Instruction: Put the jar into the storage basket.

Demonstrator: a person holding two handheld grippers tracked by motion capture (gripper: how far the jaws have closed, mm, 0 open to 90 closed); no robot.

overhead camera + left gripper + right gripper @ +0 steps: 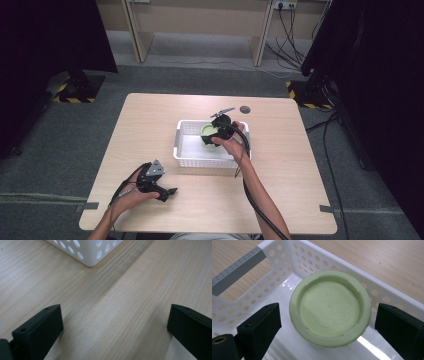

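Observation:
A pale green round dish (330, 308) lies upside down inside the white perforated basket (249, 305), against its far wall. My right gripper (328, 325) hovers over it with jaws spread wide on either side, not touching it. In the high view the right gripper (216, 135) is over the basket (186, 150) with the green dish (208, 129) under it. My left gripper (169, 192) rests low over the bare table near the front left, open, with nothing between its jaws. In the left gripper view a basket corner (90, 252) lies ahead.
The wooden table (150, 120) has a round cable hole (244, 109) behind the basket. Black curtains and stands flank the table, and cables run along the floor at right. The basket has a grey handle bar (237, 268) on one end.

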